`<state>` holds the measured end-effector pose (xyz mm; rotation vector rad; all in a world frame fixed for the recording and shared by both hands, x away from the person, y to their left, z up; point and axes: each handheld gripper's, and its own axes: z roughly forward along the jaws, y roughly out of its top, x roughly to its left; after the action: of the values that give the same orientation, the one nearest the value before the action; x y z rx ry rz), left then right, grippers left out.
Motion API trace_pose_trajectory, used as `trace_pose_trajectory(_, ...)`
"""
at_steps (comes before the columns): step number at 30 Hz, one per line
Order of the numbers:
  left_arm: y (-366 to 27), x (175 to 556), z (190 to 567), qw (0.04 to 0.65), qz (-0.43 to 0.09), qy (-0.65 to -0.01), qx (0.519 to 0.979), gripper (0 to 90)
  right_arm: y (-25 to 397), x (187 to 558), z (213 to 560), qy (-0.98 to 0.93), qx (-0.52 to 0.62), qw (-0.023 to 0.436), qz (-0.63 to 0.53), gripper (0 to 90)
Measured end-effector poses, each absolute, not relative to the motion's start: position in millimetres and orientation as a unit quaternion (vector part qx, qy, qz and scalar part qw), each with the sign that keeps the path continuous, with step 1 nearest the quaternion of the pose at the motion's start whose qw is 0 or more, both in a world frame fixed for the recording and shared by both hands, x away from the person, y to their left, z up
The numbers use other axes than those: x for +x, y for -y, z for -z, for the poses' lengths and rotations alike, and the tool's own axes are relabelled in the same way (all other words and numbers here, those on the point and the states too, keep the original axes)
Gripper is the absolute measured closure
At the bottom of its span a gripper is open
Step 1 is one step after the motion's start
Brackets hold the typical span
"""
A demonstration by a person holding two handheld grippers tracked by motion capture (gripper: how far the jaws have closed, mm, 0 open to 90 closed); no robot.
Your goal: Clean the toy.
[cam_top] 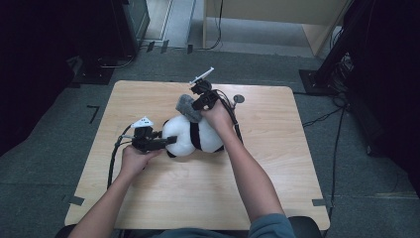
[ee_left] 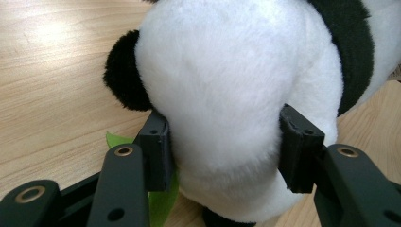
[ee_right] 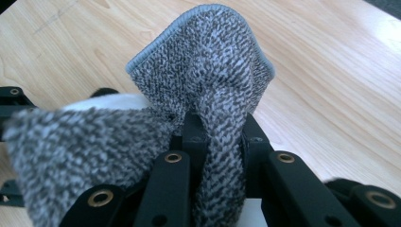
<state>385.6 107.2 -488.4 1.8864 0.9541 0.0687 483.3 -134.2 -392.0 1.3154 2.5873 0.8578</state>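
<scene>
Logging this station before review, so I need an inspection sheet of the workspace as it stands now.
Surface: light wooden table, bare around the work.
Job's things: plush panda lying mid-table; grey cloth at its far end.
Clutter: green leaf-like piece under the panda.
Grippers: left claw clamped on the panda's white head; right claw pinching the cloth.
Cables: black cables trail from both grippers.
Surroundings: grey floor, dark equipment, tape marks.
</scene>
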Motion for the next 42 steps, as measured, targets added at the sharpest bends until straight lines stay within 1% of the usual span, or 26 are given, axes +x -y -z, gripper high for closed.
trace_pose_trajectory(11, -108, 386, 490, 0.494, -0.024, -0.398, 0.773, 47.2, 174, 484, 384, -0.83, 0.46, 0.058, -0.31, 77.4)
trace_pose_trajectory(19, -108, 387, 490, 0.497, -0.023, -0.4, 0.77, 47.1, 199, 486, 386, -0.818, 0.474, 0.071, -0.318, 77.3)
trace_pose_trajectory(22, -108, 387, 490, 0.496, -0.025, -0.399, 0.77, 47.0, 207, 484, 390, -0.816, 0.472, 0.082, -0.324, 77.2)
trace_pose_trajectory(33, -108, 387, 490, 0.495, -0.025, -0.4, 0.771, 47.0, 218, 485, 395, -0.806, 0.487, 0.086, -0.325, 77.2)
trace_pose_trajectory(37, -108, 388, 490, 0.495, -0.024, -0.399, 0.771, 47.0, 227, 485, 400, -0.794, 0.503, 0.08, -0.332, 77.2)
trace_pose_trajectory(42, -108, 388, 490, 0.495, -0.022, -0.399, 0.772, 46.9, 236, 484, 403, -0.791, 0.513, 0.091, -0.322, 77.3)
